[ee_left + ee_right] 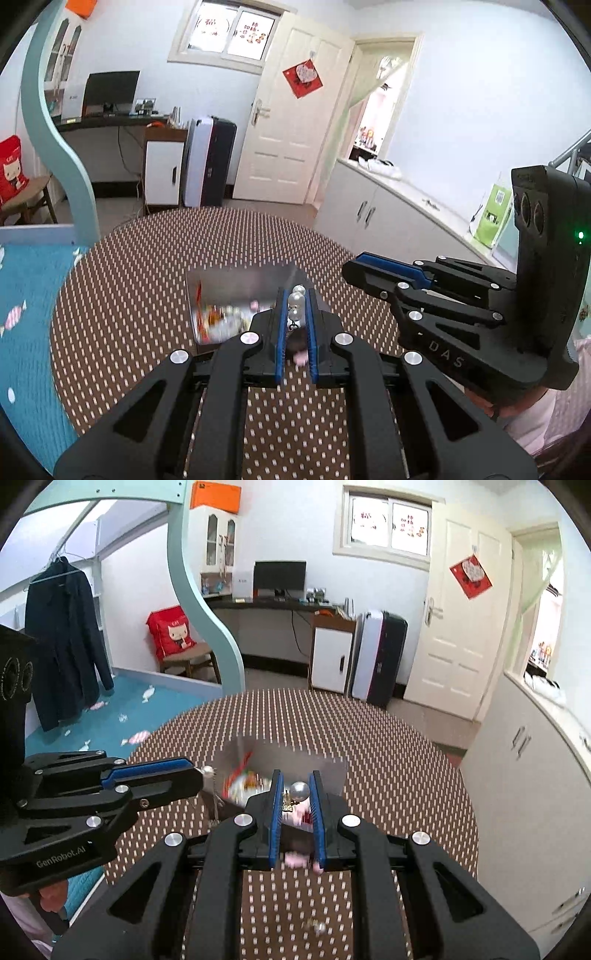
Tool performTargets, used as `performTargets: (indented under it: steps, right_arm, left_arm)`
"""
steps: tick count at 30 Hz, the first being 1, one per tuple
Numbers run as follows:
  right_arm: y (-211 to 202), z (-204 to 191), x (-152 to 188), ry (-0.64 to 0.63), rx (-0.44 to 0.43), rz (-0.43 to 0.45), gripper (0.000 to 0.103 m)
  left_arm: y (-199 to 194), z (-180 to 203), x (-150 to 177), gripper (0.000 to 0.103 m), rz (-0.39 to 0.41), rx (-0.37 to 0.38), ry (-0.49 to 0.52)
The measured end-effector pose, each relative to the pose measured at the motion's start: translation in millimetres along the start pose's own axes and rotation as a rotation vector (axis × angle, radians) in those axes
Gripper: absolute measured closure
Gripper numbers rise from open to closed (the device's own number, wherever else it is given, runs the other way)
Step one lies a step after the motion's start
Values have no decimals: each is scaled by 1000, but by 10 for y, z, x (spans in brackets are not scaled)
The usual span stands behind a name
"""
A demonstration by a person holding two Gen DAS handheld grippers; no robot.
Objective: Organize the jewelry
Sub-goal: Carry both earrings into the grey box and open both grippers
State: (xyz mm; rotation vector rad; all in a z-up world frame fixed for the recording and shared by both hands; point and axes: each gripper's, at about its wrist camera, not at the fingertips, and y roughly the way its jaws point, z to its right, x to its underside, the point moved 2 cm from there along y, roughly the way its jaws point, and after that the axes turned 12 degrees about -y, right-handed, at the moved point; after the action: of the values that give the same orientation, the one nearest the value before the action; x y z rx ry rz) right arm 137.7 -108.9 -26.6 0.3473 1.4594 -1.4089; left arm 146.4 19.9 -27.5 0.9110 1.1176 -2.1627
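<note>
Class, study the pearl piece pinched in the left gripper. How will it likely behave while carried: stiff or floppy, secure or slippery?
The pearl earring looks jointed: round beads with a small dangling metal link below, so it probably swings.

Smooth beads between the left gripper's narrow pads may slip or roll.

It seems light, so a gentle grip probably suffices.

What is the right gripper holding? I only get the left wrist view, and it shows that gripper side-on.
Observer: In the right wrist view, the right gripper pinches a grey bead earring just in front of the metal tin.
Operator: Is any jewelry lying outside the tin?
Observer: Yes. One small shiny piece lies on the dotted tablecloth, near the bottom of the right wrist view. It is too blurred to identify.
</note>
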Motion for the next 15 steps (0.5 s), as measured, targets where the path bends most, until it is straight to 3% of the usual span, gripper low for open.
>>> performTargets:
  steps: [7, 15]
  right_arm:
    - [187, 132, -152, 5, -16, 8, 90]
    - [512, 242, -76, 48, -48, -59, 90]
  left_arm:
    - [134, 53, -250, 94, -2, 17, 8]
    - [404, -21, -369, 93, -36, 7, -14]
